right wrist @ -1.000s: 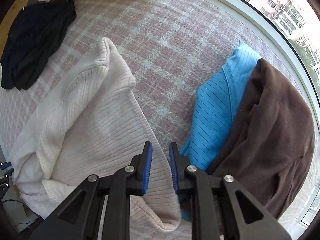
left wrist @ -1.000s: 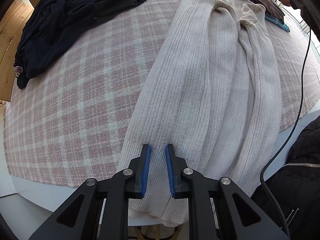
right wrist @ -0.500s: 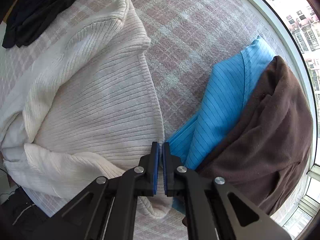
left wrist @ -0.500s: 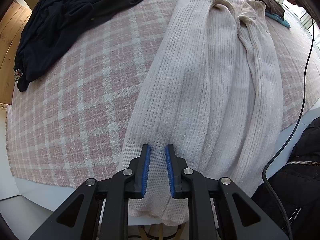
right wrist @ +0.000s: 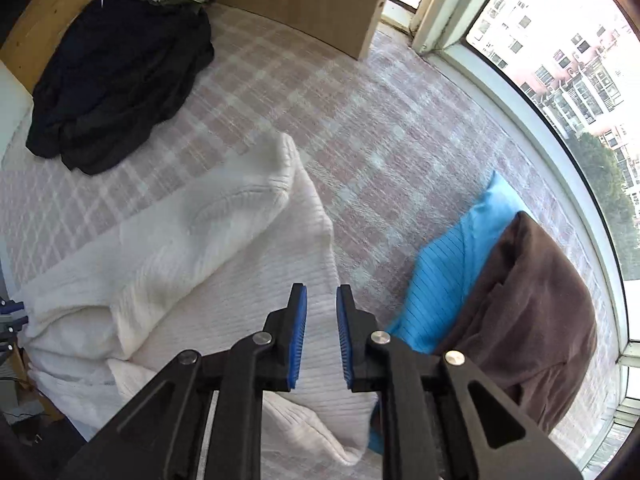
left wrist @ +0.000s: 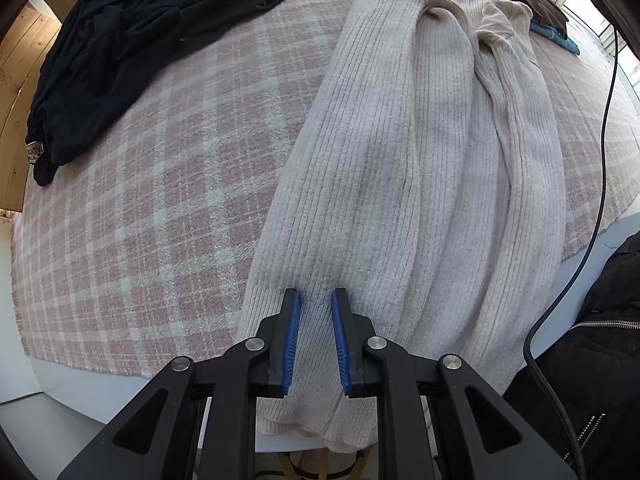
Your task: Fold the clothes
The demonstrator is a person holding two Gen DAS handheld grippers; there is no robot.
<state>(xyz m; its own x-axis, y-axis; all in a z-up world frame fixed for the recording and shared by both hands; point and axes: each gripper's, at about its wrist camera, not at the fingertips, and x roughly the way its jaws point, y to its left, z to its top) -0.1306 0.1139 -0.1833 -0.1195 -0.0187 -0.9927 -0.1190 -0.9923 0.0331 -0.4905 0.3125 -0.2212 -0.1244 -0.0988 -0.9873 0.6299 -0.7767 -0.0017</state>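
A cream ribbed sweater lies lengthwise on a pink plaid blanket, its sleeves folded in along the body. My left gripper points down over the hem end near the table's edge. Its jaws stand a little apart with no fabric pinched. In the right wrist view the sweater's far end shows with a rolled fold on the left. My right gripper hangs above its edge with jaws opening and nothing between them.
A heap of black clothes lies at the far left of the blanket. A folded blue shirt under a brown garment sits by the window. A black cable and a person's black jacket are at the right.
My right gripper was shut at the sweater's edge beside the blue shirt half a second ago; it has since opened and risen. The left gripper has barely shifted over the hem.
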